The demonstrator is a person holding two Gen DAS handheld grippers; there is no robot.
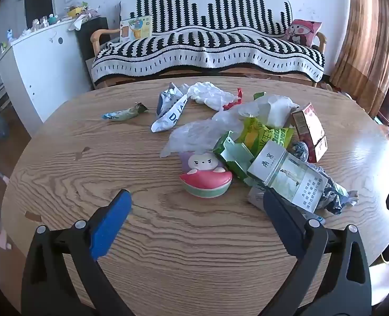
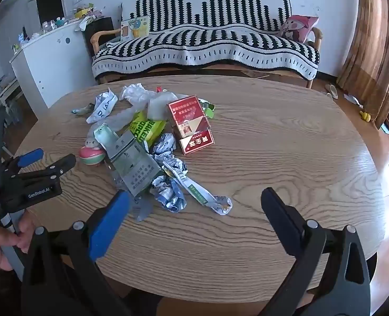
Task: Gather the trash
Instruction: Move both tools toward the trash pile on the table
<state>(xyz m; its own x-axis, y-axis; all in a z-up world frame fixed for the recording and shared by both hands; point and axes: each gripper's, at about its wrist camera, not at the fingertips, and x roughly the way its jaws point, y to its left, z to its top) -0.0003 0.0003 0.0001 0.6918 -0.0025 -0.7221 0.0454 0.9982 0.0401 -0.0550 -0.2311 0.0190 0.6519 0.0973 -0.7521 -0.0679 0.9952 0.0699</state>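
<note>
A pile of trash lies on the round wooden table (image 1: 168, 237): a red carton (image 2: 190, 126), a grey-green flattened carton (image 1: 286, 179) (image 2: 131, 166), a yellow-green snack bag (image 2: 147, 129), clear plastic bags (image 1: 199, 134), crumpled foil wrappers (image 2: 168, 192), a white tissue (image 1: 207, 92) and a small wrapper (image 1: 124, 114) lying apart. A pink watermelon toy (image 1: 206, 179) sits beside the pile. My left gripper (image 1: 197, 205) is open and empty, just short of the toy; it also shows in the right wrist view (image 2: 55, 162). My right gripper (image 2: 194, 202) is open and empty near the foil wrappers.
A sofa (image 1: 207, 50) with a black-and-white cover stands behind the table. A white cabinet (image 1: 41, 60) stands at the left, a brown curtain (image 1: 365, 39) at the right. The table (image 2: 273, 144) has bare wood on its right half.
</note>
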